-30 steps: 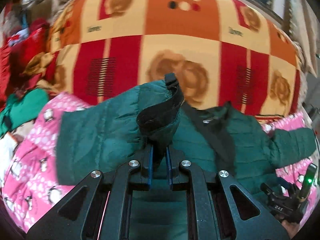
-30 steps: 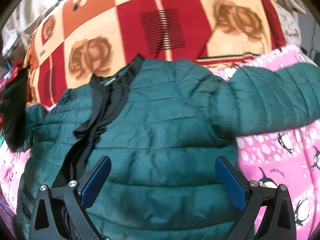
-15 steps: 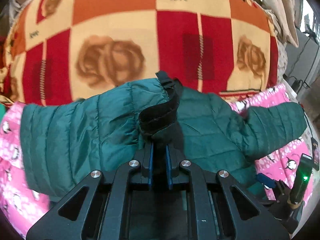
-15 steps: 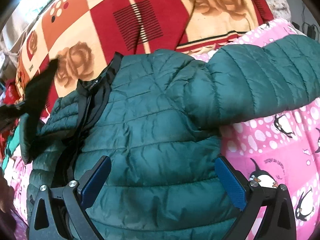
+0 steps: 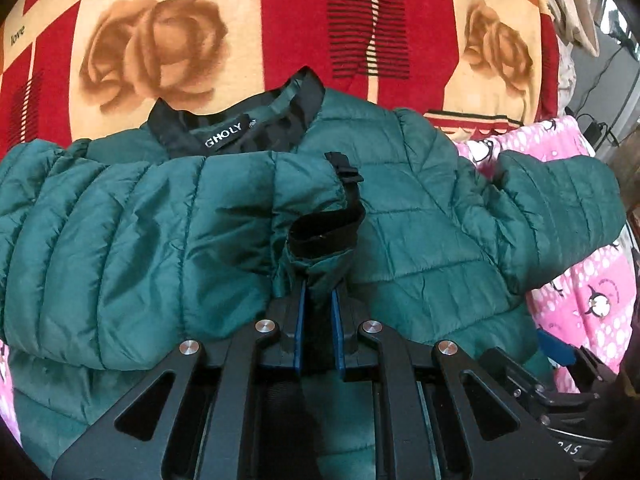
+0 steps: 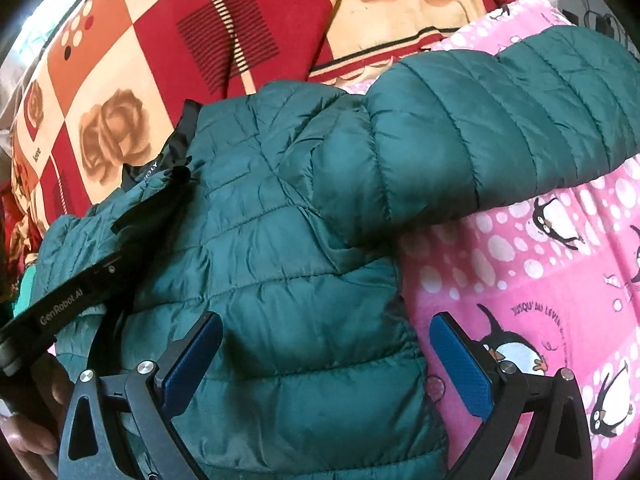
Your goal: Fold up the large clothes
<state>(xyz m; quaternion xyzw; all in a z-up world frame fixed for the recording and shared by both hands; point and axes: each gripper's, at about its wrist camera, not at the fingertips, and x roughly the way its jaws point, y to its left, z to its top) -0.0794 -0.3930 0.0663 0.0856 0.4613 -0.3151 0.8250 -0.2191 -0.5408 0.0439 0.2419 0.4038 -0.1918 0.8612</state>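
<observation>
Quilted dark green puffer jacket (image 5: 416, 216) lies spread on a pink fleece blanket printed with penguins (image 6: 540, 280), its black collar (image 5: 240, 128) with a white-lettered label pointing toward a red, orange and cream blanket patterned with roses (image 5: 160, 40). The left hand-held gripper (image 5: 318, 308) has its blue-padded fingers (image 5: 299, 320) closed tight on the black-trimmed cuff of one sleeve (image 5: 320, 236), which is drawn across the jacket's front so that the sleeve lies below the collar. The jacket's other sleeve (image 6: 500, 128) stretches out sideways from the shoulder, resting on the pink blanket. The right hand-held gripper (image 6: 326, 364) hovers over the jacket's lower body with its jaws spread wide and nothing between them; one blue pad sits above the green fabric, the other above the pink blanket just beside the jacket's side edge. In the right wrist view the black body of the left tool crosses the jacket beside the collar.
</observation>
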